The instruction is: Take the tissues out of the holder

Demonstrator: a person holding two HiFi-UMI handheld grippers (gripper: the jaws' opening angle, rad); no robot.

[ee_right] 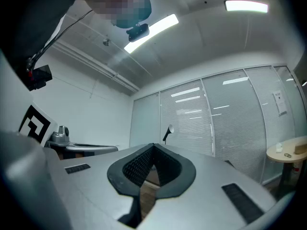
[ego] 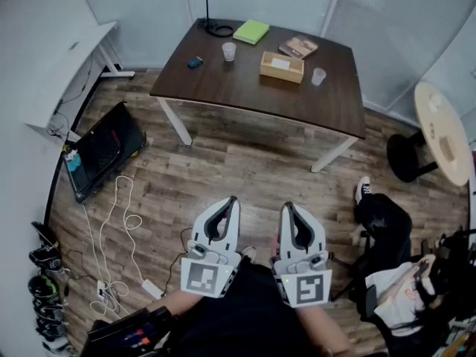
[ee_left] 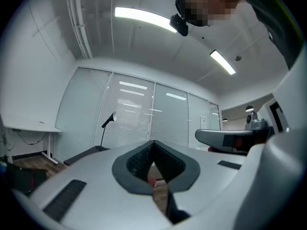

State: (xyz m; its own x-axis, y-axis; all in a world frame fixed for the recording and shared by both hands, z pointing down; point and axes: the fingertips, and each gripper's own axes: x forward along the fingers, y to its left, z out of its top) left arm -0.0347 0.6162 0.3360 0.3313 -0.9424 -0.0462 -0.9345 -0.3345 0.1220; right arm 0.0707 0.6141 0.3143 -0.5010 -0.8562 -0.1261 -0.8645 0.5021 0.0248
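The tissue holder [ego: 281,66] is a light wooden box with a white tissue showing in its top slot. It stands on the far right part of the dark brown table [ego: 245,88]. Both grippers are held close to my body, far from the table, over the wooden floor. My left gripper [ego: 233,199] is shut, its jaw tips meeting with nothing between them. My right gripper [ego: 286,207] is shut and empty too. The left gripper [ee_left: 153,143] view and the right gripper [ee_right: 153,146] view look level across the room, each with closed dark pads.
On the table are two plastic cups [ego: 229,51] [ego: 318,76], a green notebook [ego: 251,31], a book [ego: 298,47], a lamp base [ego: 219,29] and a small blue item [ego: 194,62]. A black case [ego: 108,149] and cables [ego: 111,222] lie left. A seated person [ego: 387,222] and a round table [ego: 444,132] are right.
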